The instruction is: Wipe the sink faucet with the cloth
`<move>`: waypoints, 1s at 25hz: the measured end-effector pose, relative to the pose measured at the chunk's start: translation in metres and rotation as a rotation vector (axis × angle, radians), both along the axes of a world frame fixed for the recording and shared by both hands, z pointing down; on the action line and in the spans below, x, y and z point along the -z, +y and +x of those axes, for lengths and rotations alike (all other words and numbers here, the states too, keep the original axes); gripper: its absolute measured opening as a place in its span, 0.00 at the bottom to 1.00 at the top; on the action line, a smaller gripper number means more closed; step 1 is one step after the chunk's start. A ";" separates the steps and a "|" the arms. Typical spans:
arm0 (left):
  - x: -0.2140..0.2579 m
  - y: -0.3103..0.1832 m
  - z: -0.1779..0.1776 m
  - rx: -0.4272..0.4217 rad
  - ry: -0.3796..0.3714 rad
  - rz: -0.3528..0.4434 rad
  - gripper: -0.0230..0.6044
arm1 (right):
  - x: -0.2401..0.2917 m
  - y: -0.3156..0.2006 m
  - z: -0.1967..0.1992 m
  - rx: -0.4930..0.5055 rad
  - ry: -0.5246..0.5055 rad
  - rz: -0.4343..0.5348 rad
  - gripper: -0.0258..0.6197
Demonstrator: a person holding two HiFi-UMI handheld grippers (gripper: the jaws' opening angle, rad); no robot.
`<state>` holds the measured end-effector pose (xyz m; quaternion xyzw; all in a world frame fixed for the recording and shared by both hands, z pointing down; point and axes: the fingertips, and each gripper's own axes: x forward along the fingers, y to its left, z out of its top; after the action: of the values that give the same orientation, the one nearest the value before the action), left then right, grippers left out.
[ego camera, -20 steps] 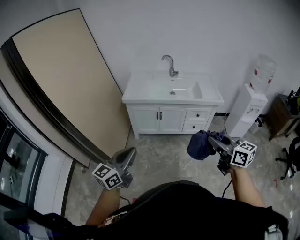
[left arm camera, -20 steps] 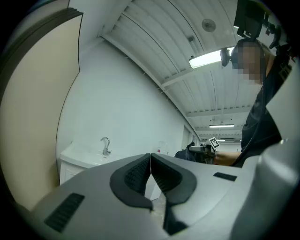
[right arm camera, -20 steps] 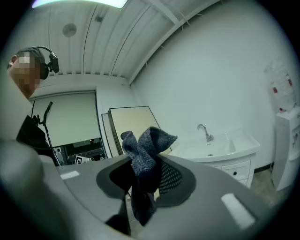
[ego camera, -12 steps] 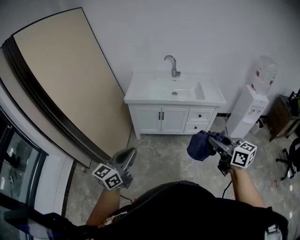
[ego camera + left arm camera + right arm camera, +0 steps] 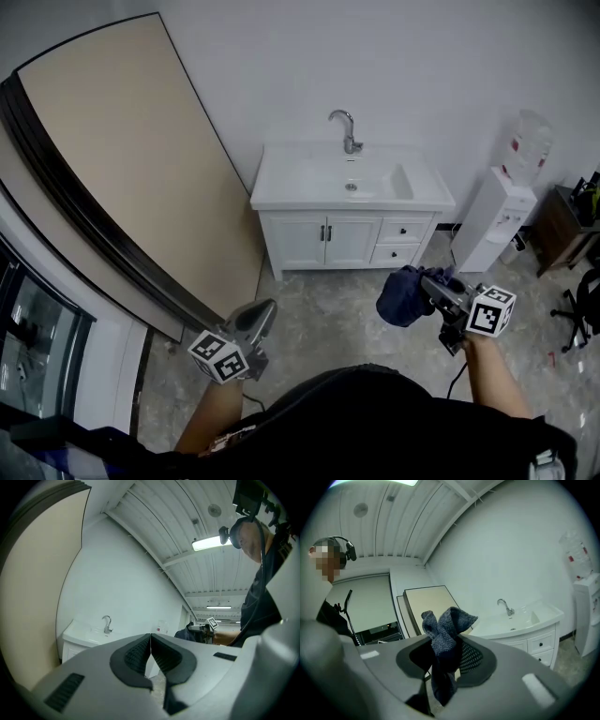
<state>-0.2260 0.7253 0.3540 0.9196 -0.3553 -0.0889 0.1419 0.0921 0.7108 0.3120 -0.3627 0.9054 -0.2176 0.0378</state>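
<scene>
A chrome faucet (image 5: 346, 129) rises at the back of a white sink (image 5: 319, 180) on a white vanity against the far wall; it also shows small in the left gripper view (image 5: 107, 623) and the right gripper view (image 5: 504, 605). My right gripper (image 5: 424, 290) is held level over the floor, well short of the vanity, shut on a dark blue cloth (image 5: 401, 295) that bunches out of its jaws (image 5: 445, 641). My left gripper (image 5: 257, 319) is low at the left, shut with its pads (image 5: 151, 653) together and nothing between them.
A large beige panel (image 5: 122, 159) leans against the left wall beside the vanity. A white water dispenser (image 5: 503, 211) stands right of the vanity, with a dark cabinet (image 5: 562, 230) and an office chair (image 5: 586, 314) at the far right. The grey marble floor (image 5: 328, 314) lies between me and the vanity.
The view has shifted slightly; the vanity sits a little more to the right and both grippers a touch lower in the picture. The grip on the cloth is unchanged.
</scene>
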 end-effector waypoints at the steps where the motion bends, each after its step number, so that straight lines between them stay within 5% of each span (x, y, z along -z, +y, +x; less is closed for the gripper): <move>1: -0.002 -0.002 -0.005 -0.003 -0.001 -0.004 0.04 | -0.002 -0.001 -0.002 -0.008 0.001 -0.008 0.20; 10: -0.027 -0.040 -0.030 -0.036 0.018 -0.053 0.04 | -0.018 -0.022 -0.016 -0.052 0.002 -0.050 0.20; 17: -0.027 -0.096 0.010 -0.018 -0.017 -0.061 0.04 | -0.029 -0.093 0.023 -0.025 -0.044 -0.057 0.20; 25: 0.009 -0.190 0.092 0.096 -0.044 -0.025 0.04 | -0.012 -0.226 0.082 0.146 -0.072 -0.014 0.20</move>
<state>-0.1338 0.5355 0.3452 0.9014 -0.4031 -0.0709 0.1411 0.1737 0.4844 0.3241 -0.2877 0.9259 -0.2392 0.0520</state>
